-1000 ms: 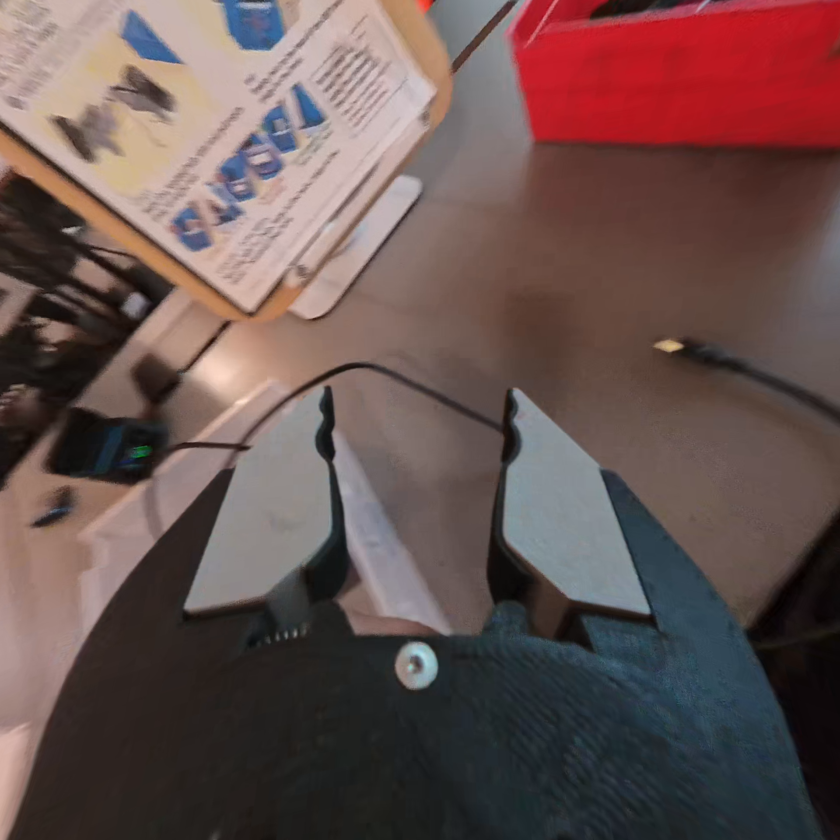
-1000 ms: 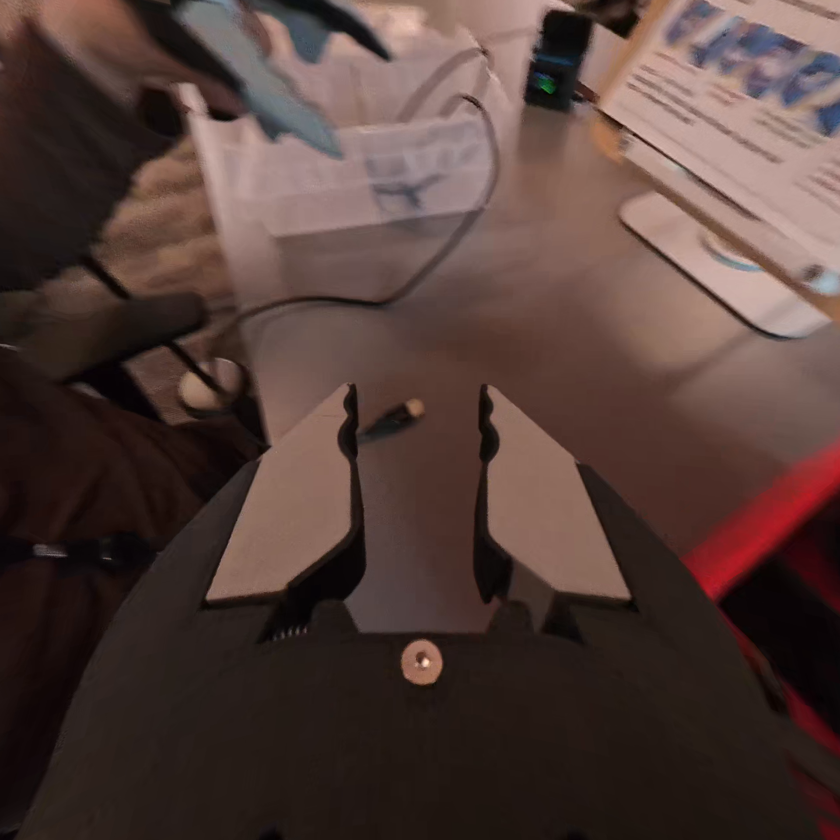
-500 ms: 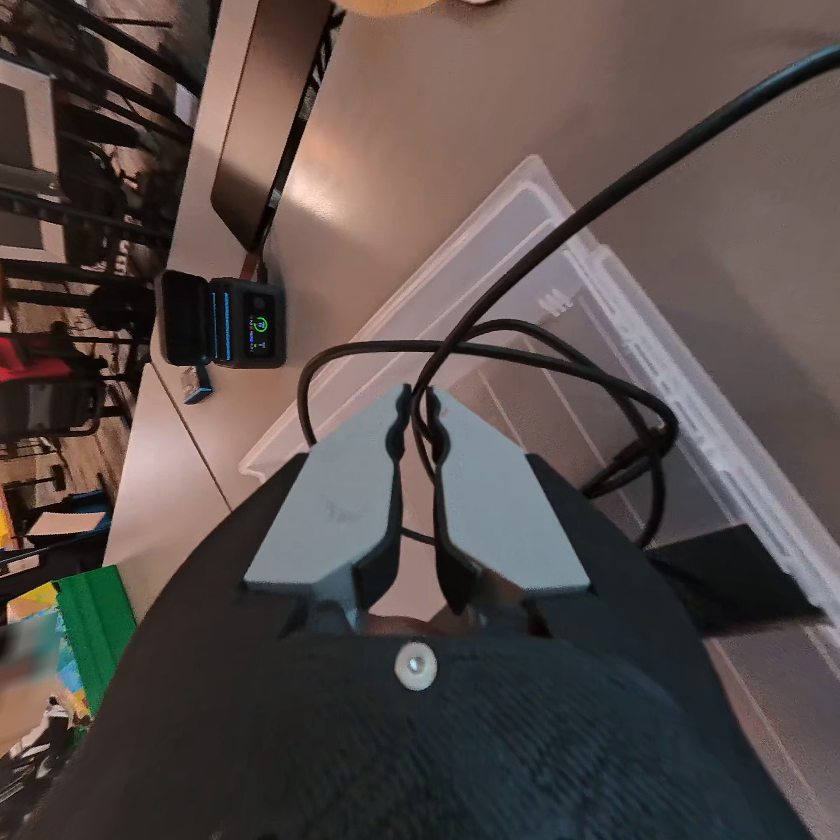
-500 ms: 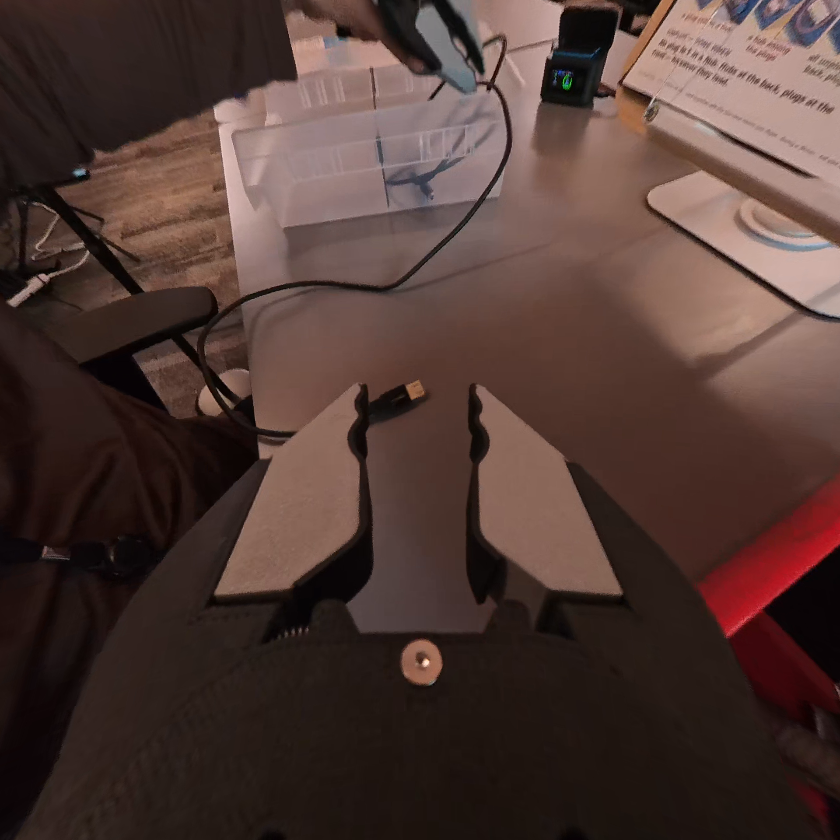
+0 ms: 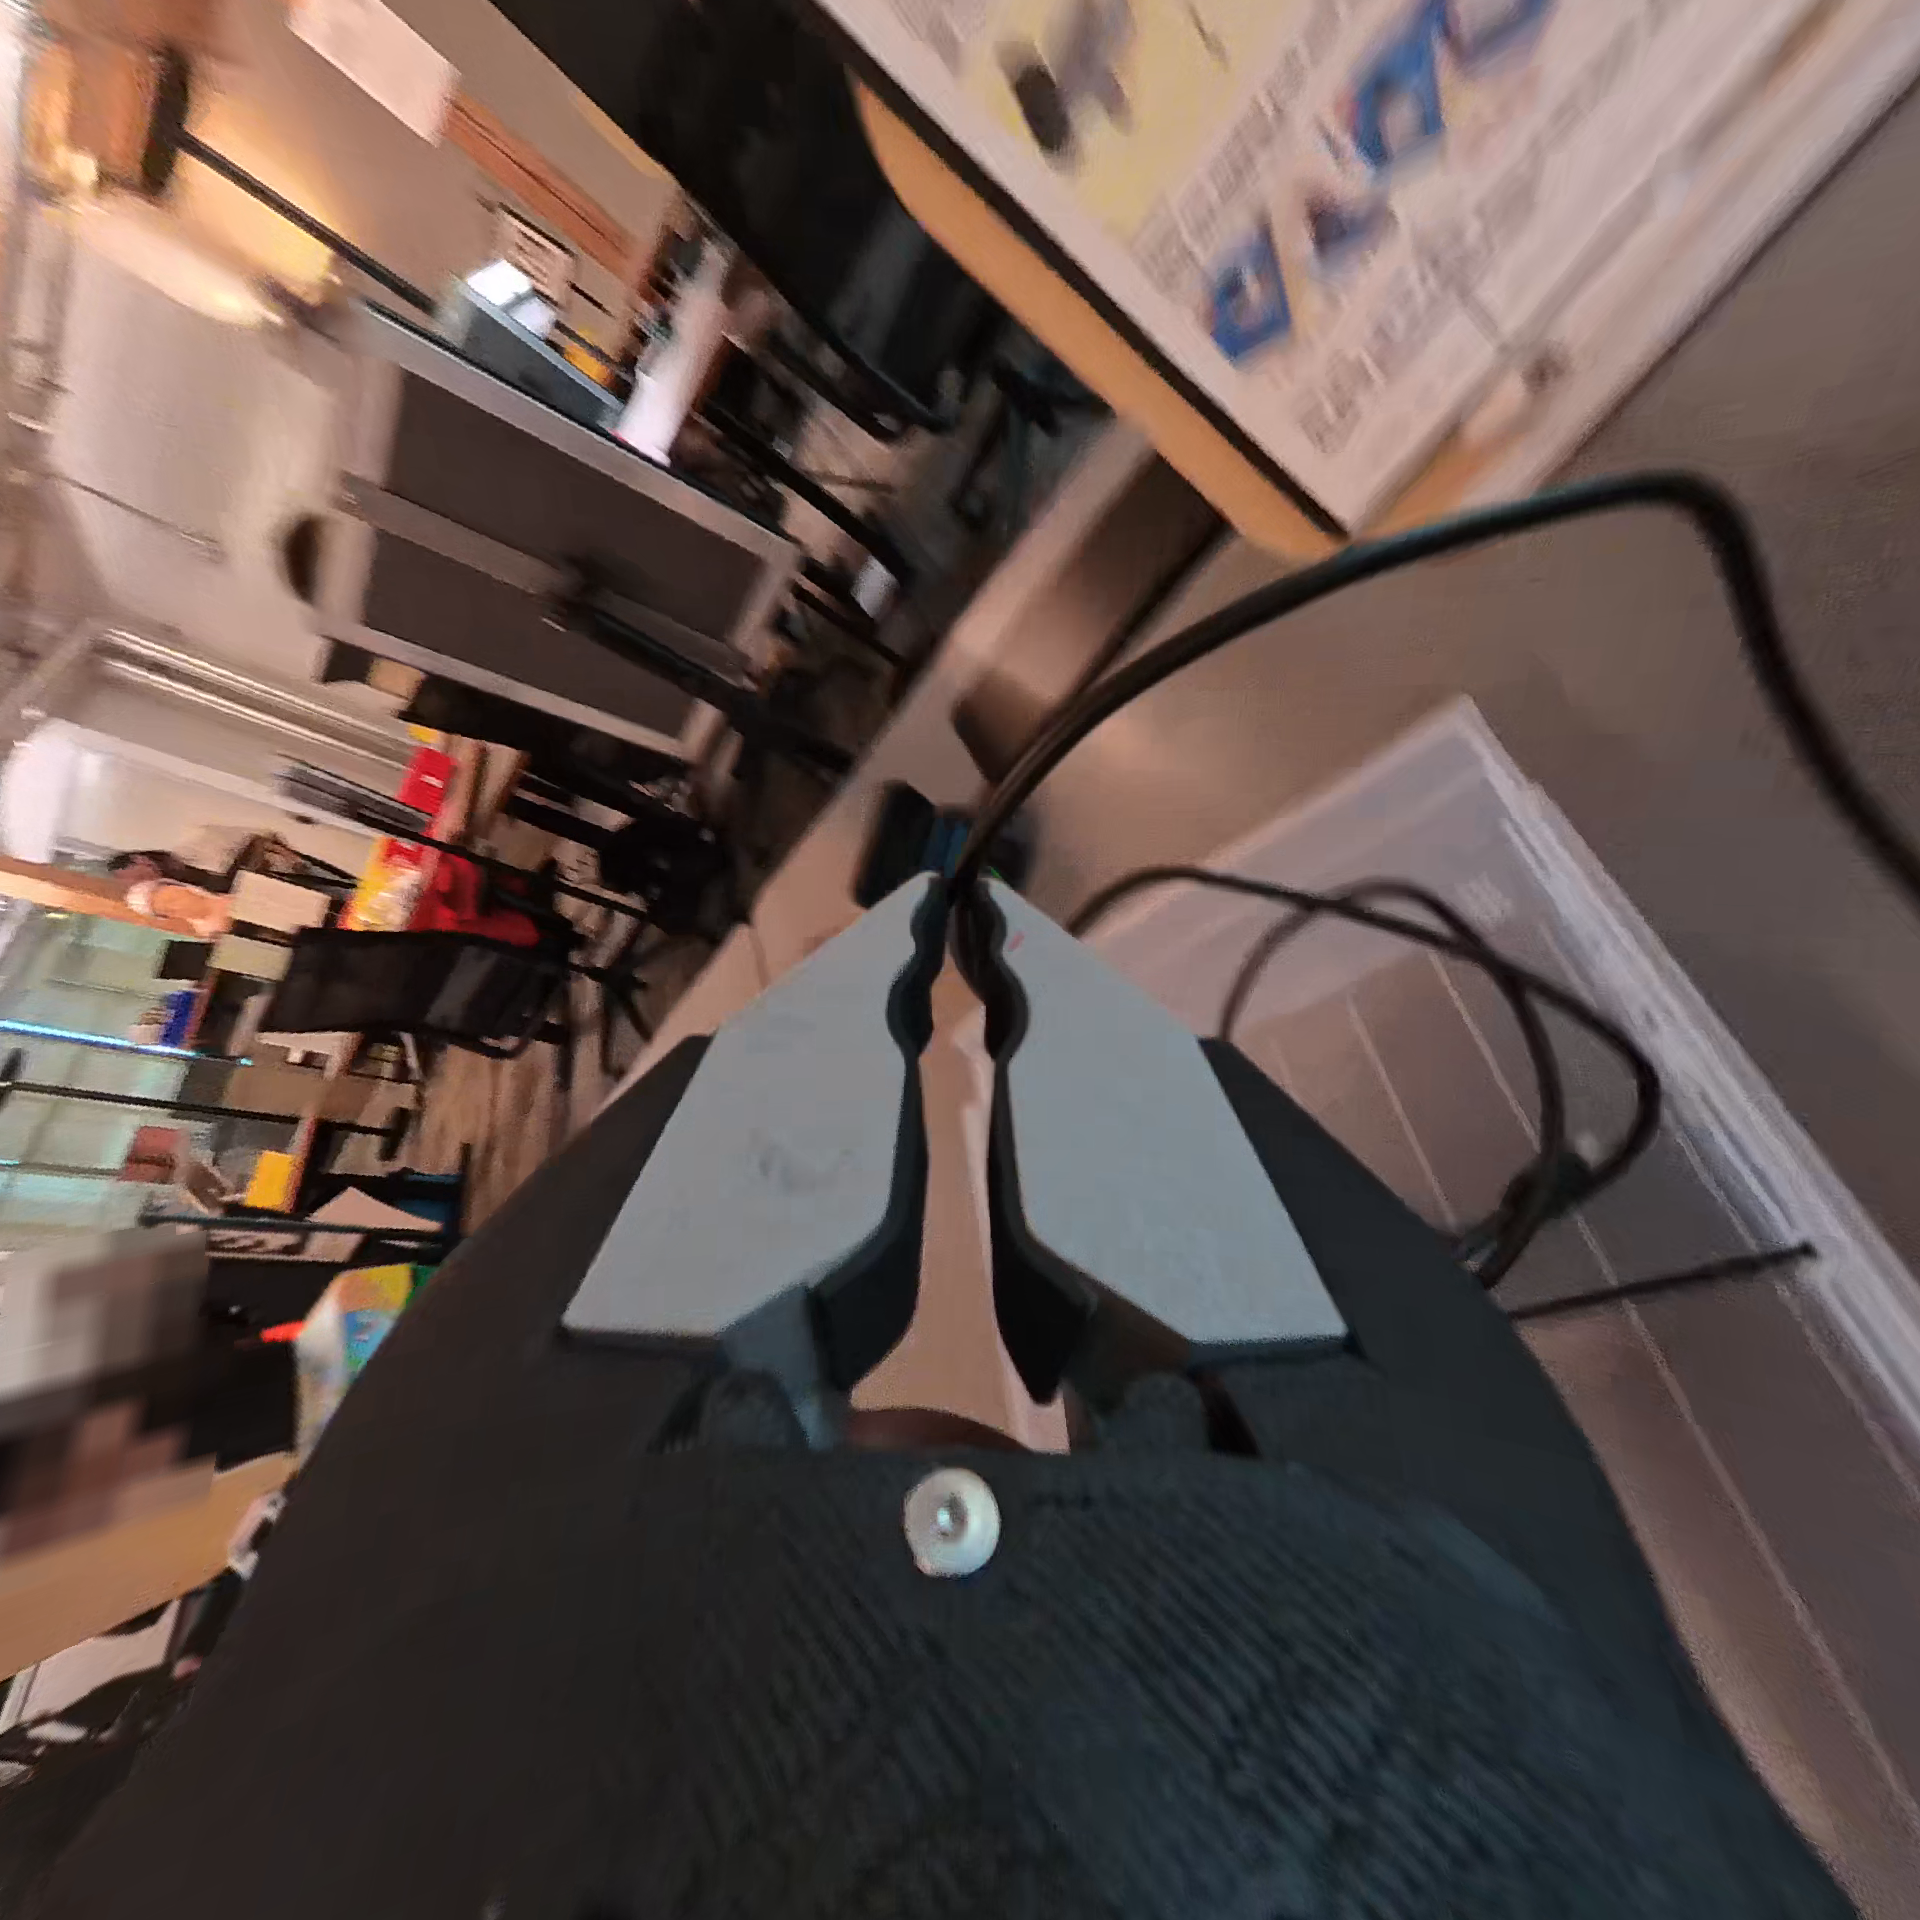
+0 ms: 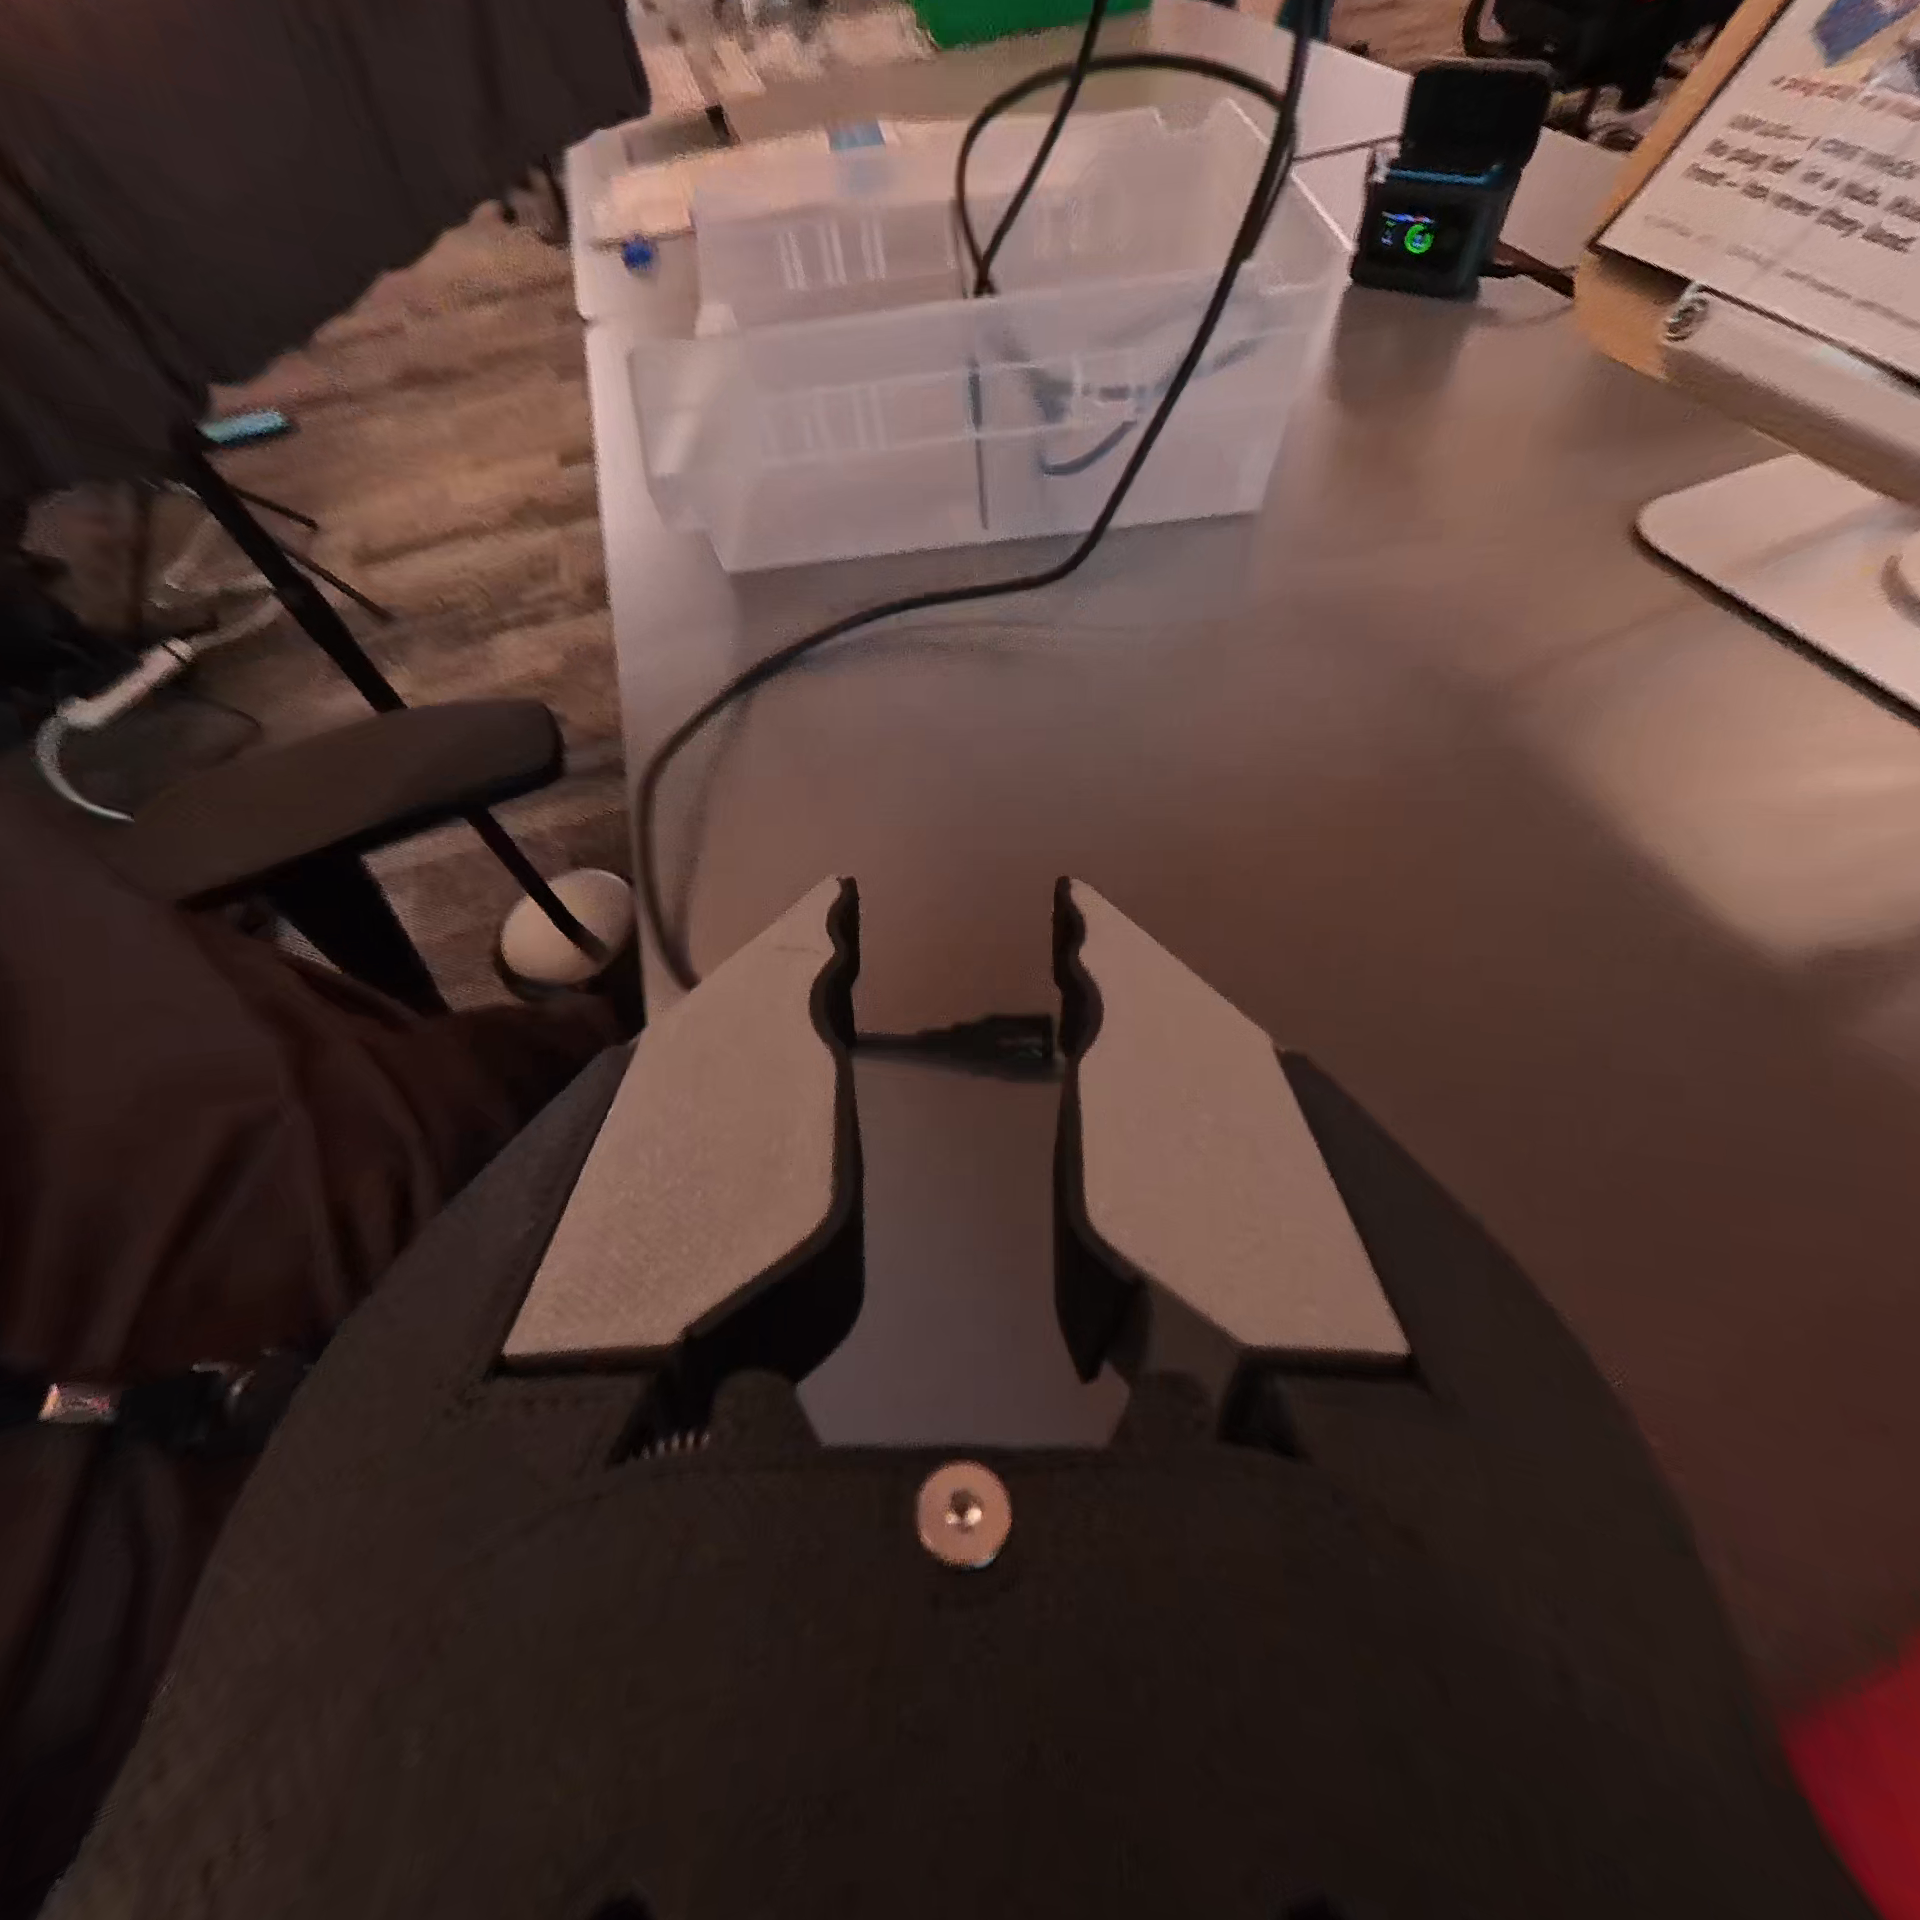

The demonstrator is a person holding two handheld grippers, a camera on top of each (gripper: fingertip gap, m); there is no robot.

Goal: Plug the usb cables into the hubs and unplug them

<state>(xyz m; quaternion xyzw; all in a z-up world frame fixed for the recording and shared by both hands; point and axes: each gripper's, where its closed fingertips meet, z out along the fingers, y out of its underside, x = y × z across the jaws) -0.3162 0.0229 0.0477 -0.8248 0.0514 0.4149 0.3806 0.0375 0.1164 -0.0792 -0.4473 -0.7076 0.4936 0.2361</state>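
**Left gripper pinching the cable above the clear bin, right gripper straddling the plug**

The left gripper (image 5: 956, 914) is clamping a black usb cable (image 5: 1299, 582) between its fingertips, jaws nearly together, and is hanging tilted above the clear plastic bin (image 5: 1538, 852). More loops of black cable (image 5: 1475, 997) are lying inside the bin.

The right gripper (image 6: 954, 940) is sitting with its jaws apart over the grey table (image 6: 1351, 831), on the near side of the bin (image 6: 987, 416). The cable's plug end (image 6: 997, 1037) is lying flat on the table between the two fingers, crosswise to them, apparently untouched. From there the cable (image 6: 831, 634) is curving across the table and rising over the bin's front wall. A small black device with a lit screen (image 6: 1429, 208) is standing just beside the bin's right end.
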